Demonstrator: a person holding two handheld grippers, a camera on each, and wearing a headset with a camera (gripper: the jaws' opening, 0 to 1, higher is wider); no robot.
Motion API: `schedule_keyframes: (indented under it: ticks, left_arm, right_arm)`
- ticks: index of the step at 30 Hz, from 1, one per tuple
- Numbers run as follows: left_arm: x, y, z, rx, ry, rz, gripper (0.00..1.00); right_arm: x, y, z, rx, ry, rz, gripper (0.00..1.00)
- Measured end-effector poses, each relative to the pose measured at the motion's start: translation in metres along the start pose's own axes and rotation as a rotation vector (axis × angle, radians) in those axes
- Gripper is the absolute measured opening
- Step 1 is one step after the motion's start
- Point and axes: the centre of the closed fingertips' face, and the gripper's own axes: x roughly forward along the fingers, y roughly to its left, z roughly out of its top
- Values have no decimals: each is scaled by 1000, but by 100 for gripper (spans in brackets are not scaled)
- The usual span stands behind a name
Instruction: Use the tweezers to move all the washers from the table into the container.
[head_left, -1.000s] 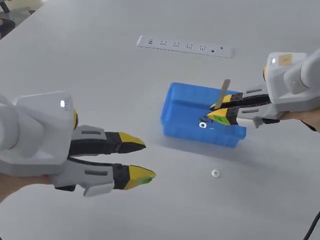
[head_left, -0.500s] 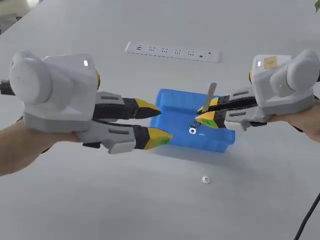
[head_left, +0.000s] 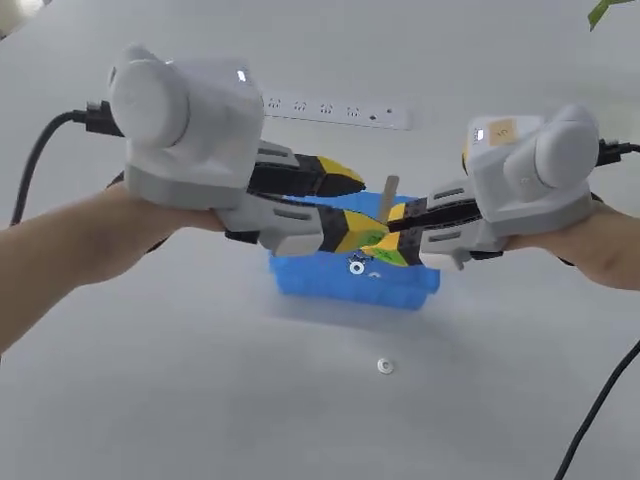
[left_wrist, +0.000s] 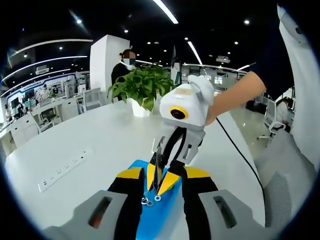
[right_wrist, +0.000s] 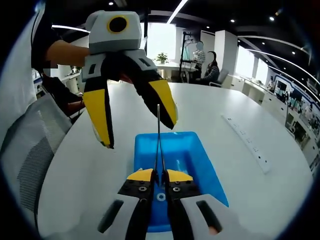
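Blue container (head_left: 405, 291) sits mid-table with washers (head_left: 357, 266) inside. A lone washer (head_left: 385, 366) lies on the table (head_left: 150, 400) just near of it. The right gripper (head_left: 398, 235), clamped on the tweezers (head_left: 388, 197), hangs over the container. The left gripper (head_left: 366, 211), jaws apart, faces it from the left.

The container (head_left: 400, 290) was smooth, faintly glossy blue plastic; the tweezers (right_wrist: 158, 135) were thin bare metal; the near washer (head_left: 385, 366) looked like shiny metal. The table (head_left: 200, 400) was smooth and matt; the left gripper (left_wrist: 162, 172) and right gripper (right_wrist: 159, 176) had matt white plastic shells.
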Motion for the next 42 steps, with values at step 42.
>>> schedule_keyframes:
  ticks: [42]
  left_arm:
    - [13,-7,13,108,6,-145,6]
  right_arm:
    - [-4,14,13,-14,-5,33,20]
